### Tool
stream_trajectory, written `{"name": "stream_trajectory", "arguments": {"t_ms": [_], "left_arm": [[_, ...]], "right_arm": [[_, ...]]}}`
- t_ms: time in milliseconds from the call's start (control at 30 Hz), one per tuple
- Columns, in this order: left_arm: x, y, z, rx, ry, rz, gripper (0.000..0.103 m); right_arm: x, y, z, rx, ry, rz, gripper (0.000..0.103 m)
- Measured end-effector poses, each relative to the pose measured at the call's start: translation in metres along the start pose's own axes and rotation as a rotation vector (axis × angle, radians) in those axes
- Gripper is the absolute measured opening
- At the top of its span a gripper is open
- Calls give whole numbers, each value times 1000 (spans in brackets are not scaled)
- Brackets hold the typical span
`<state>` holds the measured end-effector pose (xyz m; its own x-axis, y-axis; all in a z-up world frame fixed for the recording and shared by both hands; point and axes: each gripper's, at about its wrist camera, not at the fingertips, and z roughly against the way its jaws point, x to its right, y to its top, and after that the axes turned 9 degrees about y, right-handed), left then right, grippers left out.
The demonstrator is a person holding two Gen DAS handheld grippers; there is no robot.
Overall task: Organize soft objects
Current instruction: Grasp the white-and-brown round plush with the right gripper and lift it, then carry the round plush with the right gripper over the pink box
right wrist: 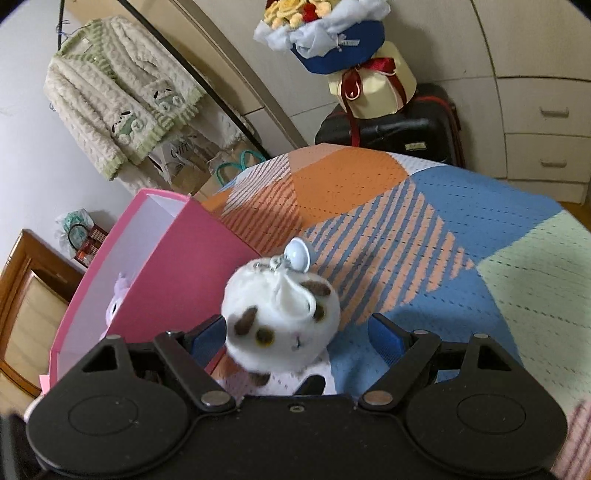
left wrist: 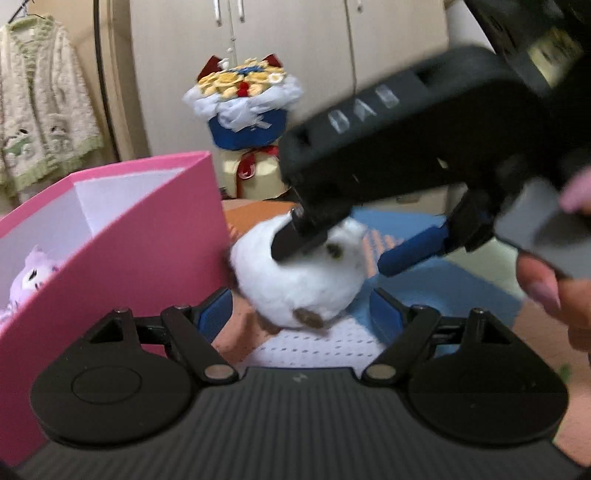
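The white plush toy [right wrist: 282,319] with brown patches sits between the wide-spread fingers of the right gripper [right wrist: 297,334], neither blue pad visibly pressing it. It lies on the patterned blanket [right wrist: 424,236], just beside the pink box [right wrist: 192,266] to the claw's left. The left gripper [left wrist: 303,319] is spread too — the toy just ahead of its fingers, a lilac plush [left wrist: 33,275] lying inside the box.

The left wrist camera sits low over the bed, looking level along its own fingers toward the wardrobe [left wrist: 288,55], close to the pink box [left wrist: 147,236] at its left. The right wrist camera rides higher, tilted down over the patterned blanket [right wrist: 461,240]. Both take in the white plush [left wrist: 295,280] [right wrist: 280,317], the box [right wrist: 192,266] and the bouquet [left wrist: 243,96] [right wrist: 325,33].
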<state>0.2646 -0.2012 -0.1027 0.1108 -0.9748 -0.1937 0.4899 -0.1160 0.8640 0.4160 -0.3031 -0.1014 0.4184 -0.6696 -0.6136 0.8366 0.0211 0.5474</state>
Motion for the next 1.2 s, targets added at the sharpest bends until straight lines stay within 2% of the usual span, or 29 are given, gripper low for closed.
{"name": "stream_trajectory", "arguments": {"t_ms": [200,300,367,600,700,767,1200], "left_arm": [[0,0,-6,-8,15,19,81],[1,-1,-4,-12,12,19,81],[1,-1,-5,-24,6,4,81],[-1,-1,-6,-41,-21,-5,81],[-2,-1,-2,-51,-80,-21,67],[0,-1,2,-61,-93,-27,65],[-23,-1,38,-132,-294,-47,63]], "right_arm": [[5,6,-20,-1,49,-24,87],[10,4,-20,11,82,-72,78],[13,1,-17,23,90,-99,75],[5,-10,-5,23,81,-81,73],[-1,-18,1,19,78,-70,72],[-5,-24,5,27,57,-63,72],[-43,-66,41,27,-25,3,71]]}}
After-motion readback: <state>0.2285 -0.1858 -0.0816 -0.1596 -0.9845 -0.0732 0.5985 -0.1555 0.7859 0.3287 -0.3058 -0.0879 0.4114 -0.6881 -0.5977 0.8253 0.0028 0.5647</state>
